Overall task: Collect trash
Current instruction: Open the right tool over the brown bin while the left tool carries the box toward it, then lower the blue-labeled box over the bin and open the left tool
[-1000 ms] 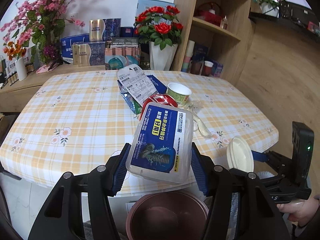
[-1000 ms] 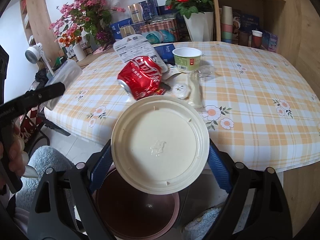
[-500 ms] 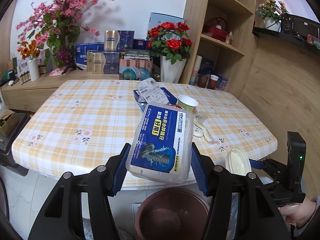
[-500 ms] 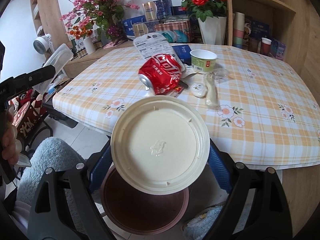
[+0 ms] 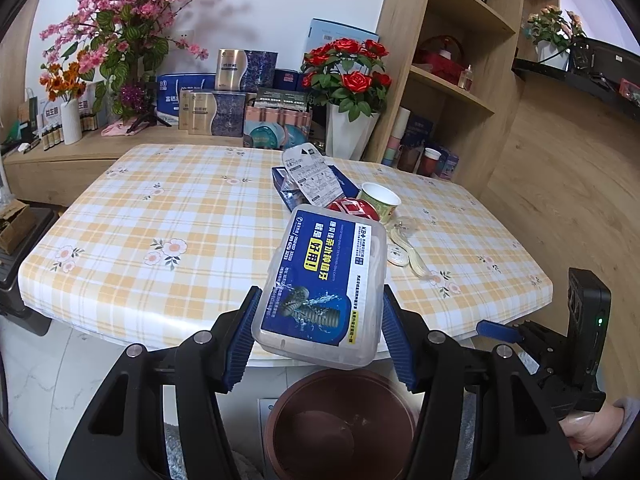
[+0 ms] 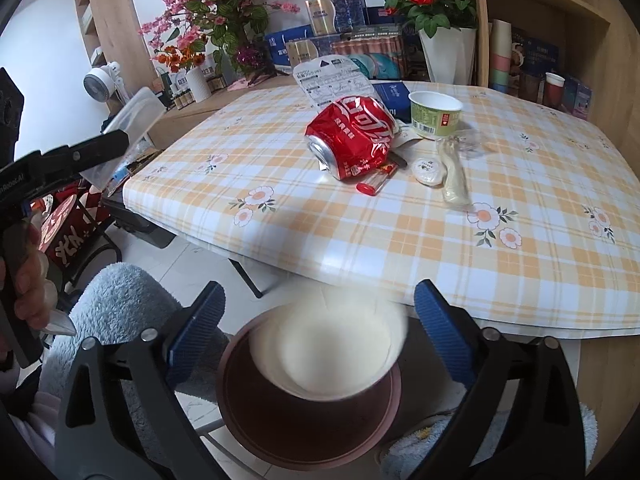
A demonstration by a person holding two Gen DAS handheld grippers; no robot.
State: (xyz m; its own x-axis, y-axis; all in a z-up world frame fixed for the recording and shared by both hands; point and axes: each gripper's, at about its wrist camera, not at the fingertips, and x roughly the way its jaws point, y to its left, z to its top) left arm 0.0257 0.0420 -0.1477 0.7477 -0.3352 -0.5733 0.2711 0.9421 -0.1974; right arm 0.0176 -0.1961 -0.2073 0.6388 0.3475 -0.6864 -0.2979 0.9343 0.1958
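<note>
Below the table edge, over the round brown plastic bin (image 6: 308, 412): right gripper (image 6: 316, 336) jaws spread wide, having just been opening, nothing pinched. Round cream plastic lid (image 6: 326, 350) sits blurred between and under the blue pads, free of both, at the bin's mouth. Can't tell whether it touches the rim.

Left gripper (image 5: 316, 336) pinches a clear plastic box with a blue printed label (image 5: 324, 288) by its long sides, tilted up, above the same bin (image 5: 340, 420).

On the yellow-and-white checked tablecloth (image 6: 400, 232): crushed red soda can (image 6: 352, 136) on its side, green paper cup (image 6: 435, 114) upright just behind it, small round white cap (image 6: 429, 171) and pale wrapped utensil (image 6: 452, 176) beside the can, white printed packaging card (image 6: 332, 82) farther back.
</note>
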